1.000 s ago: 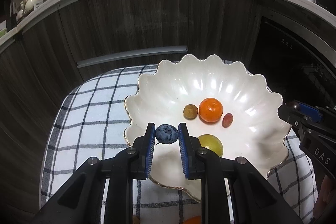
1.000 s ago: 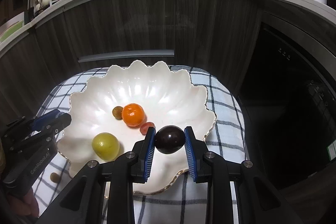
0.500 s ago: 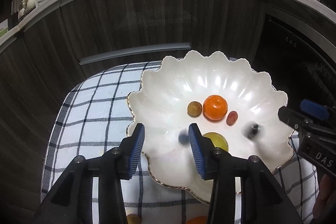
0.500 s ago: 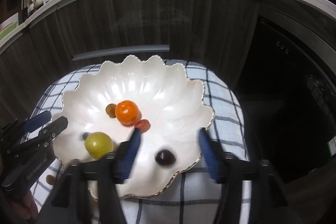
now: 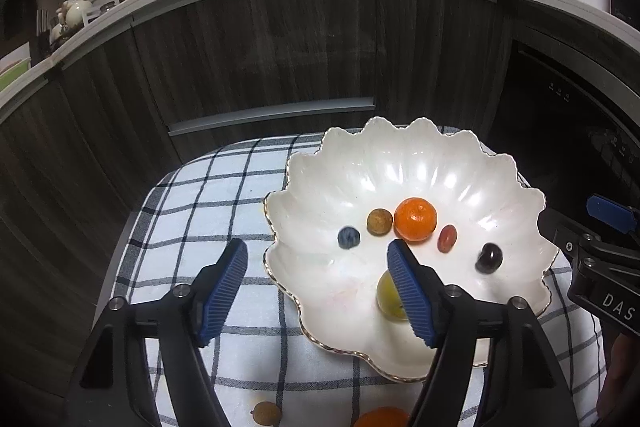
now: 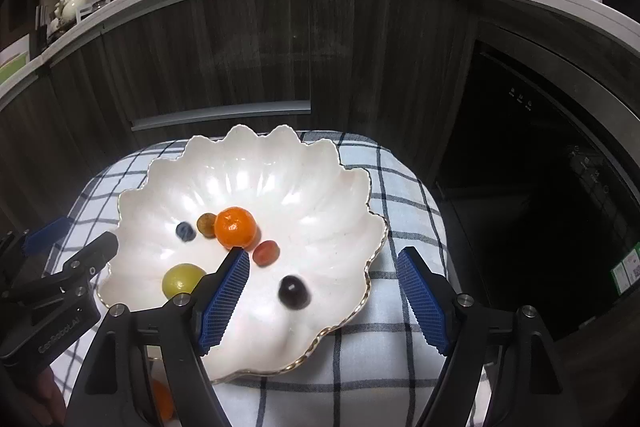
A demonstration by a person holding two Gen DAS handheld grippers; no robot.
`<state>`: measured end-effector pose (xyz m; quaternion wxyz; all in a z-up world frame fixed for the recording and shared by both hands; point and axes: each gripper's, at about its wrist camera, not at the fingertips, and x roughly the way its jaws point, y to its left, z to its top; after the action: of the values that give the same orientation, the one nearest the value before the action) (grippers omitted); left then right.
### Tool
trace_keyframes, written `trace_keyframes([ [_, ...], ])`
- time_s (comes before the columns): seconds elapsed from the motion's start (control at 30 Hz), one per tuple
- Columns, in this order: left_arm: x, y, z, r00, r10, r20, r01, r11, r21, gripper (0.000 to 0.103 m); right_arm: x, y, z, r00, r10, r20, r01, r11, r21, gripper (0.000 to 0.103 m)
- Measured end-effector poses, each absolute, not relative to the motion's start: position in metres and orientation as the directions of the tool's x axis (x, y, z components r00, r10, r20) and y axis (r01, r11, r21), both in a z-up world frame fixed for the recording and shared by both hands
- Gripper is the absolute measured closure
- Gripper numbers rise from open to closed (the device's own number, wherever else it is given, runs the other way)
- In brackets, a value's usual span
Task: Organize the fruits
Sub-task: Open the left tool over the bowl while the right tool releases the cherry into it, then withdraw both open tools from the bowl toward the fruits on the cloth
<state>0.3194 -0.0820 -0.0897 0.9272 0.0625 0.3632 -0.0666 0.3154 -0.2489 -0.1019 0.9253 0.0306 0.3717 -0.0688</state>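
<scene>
White and glossy, the scalloped ceramic bowl (image 5: pixel 408 163) with a thin gold rim stands on a blue-checked cloth (image 5: pixel 200 195). Inside it lie a small round blueberry (image 5: pixel 348 237), a brown longan (image 5: pixel 379 221), an orange mandarin (image 5: pixel 415 219), a red grape (image 5: pixel 447 238), a dark purple plum (image 6: pixel 294 291) and a yellow-green round fruit (image 6: pixel 182 279). The left gripper (image 5: pixel 316 287) and the right gripper (image 6: pixel 324 297) both have their jaws spread wide, holding nothing.

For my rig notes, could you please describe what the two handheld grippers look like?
Both match: the left gripper and right gripper have black angular arms with silver screws and ribbed blue pads on the jaws. The left's body reads "GenRobot.AI", the right's "DAS", cut off. No cables or sleeves show.
</scene>
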Motion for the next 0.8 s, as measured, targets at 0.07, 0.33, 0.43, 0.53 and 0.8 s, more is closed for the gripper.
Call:
trace_keyframes([
  [0.07,0.317,-0.080,-0.086,0.735,-0.076,-0.674,0.164,0.984,0.068,0.026,0.314,-0.248,-0.100,0.717,-0.104,-0.690,0.149,0.989,0.006,0.026],
  [0.33,0.308,-0.076,-0.074,0.749,-0.069,-0.659,0.151,0.986,0.068,0.022,0.307,-0.244,-0.088,0.731,-0.105,-0.674,0.142,0.990,0.000,0.026],
  [0.43,0.303,-0.074,-0.067,0.756,-0.070,-0.650,0.149,0.987,0.068,0.021,0.302,-0.243,-0.081,0.739,-0.105,-0.665,0.142,0.990,0.002,0.026],
  [0.53,0.298,-0.072,-0.060,0.765,-0.070,-0.640,0.148,0.986,0.070,0.020,0.297,-0.241,-0.076,0.746,-0.103,-0.658,0.141,0.990,0.004,0.026],
  [0.8,0.283,-0.067,-0.046,0.783,-0.070,-0.618,0.148,0.986,0.077,0.020,0.283,-0.236,-0.060,0.770,-0.095,-0.631,0.128,0.992,0.007,0.026],
])
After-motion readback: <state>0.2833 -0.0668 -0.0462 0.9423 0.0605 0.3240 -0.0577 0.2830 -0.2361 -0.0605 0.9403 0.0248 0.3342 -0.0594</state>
